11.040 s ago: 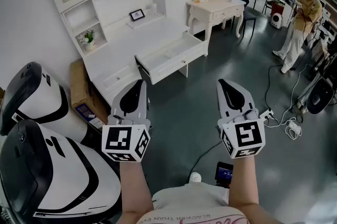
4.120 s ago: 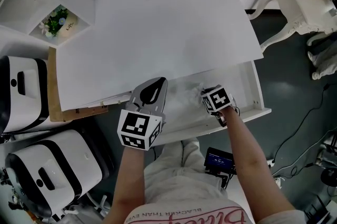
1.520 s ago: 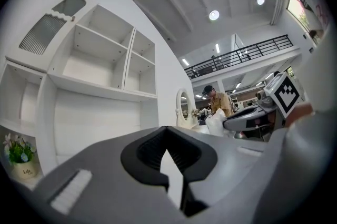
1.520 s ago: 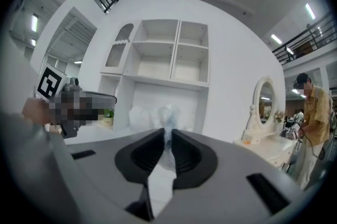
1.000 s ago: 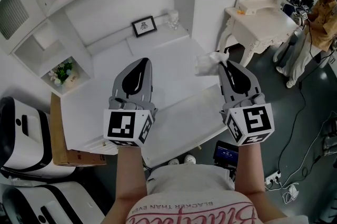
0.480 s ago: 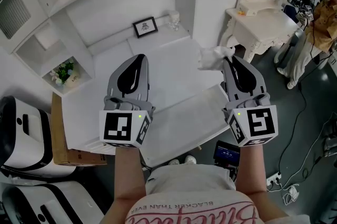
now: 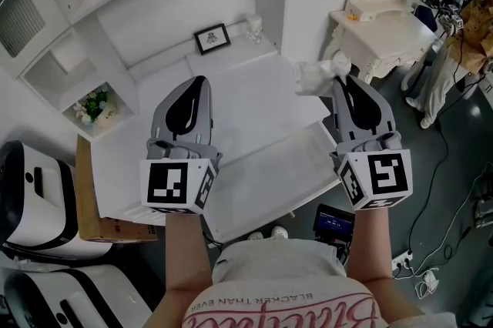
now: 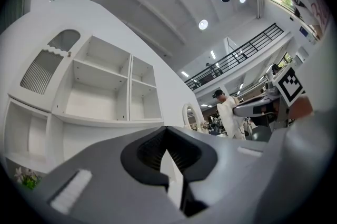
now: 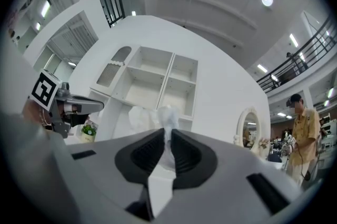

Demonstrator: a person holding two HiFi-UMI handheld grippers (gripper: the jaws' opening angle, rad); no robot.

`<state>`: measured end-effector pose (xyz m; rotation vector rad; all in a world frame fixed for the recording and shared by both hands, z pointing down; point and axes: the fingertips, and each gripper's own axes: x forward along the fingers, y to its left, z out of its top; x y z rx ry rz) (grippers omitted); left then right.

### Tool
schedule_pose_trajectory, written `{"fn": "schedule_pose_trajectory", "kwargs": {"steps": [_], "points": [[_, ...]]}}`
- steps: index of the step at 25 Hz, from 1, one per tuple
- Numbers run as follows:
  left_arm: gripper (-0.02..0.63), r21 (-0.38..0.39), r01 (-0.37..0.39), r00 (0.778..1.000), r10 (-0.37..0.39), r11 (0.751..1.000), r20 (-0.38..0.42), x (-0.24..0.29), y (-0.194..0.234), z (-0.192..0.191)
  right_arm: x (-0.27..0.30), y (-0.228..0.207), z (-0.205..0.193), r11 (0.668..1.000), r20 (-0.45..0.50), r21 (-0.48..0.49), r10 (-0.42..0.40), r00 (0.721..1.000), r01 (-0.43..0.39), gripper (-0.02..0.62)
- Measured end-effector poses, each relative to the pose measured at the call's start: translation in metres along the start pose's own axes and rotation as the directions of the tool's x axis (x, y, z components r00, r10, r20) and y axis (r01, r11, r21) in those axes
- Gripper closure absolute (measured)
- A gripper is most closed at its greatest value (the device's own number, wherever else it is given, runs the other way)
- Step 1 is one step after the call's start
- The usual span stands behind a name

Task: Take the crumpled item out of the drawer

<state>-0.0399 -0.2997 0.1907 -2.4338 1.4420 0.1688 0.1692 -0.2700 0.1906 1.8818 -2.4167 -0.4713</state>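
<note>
The left claw (image 7: pixel 197 82) hangs above the white surface (image 7: pixel 246 99). Its jaws are together with nothing between them, so it plays no part in the hold. Below and between the two claws the drawer (image 7: pixel 266 171) stands pulled out. Its bare white floor shows nothing left inside, as far as the head view reaches. Farther right, the crumpled item (image 7: pixel 317 75) — a pale wad that looks like tissue or thin paper — is up in the air over the surface's right edge, well clear of the drawer. The right claw (image 7: pixel 344 82) is clamped on it, with the wad pinched between its jaws and bunching out past the tips. By my reading the taking-out itself is done — what may remain is setting the wad down somewhere, and perhaps pushing the drawer shut.
</note>
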Motion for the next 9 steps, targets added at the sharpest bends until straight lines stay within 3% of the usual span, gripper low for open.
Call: {"fn": "schedule_pose_trajectory", "kwargs": {"steps": [9], "points": [[0.598, 0.007, -0.022, 1.0, 0.022, 1.0, 0.001, -0.0012, 0.0057, 0.0016, -0.0041, -0.0091, 0.0012, 1.0, 0.011, 0.002, -0.026, 1.0, 0.026, 0.546]]}}
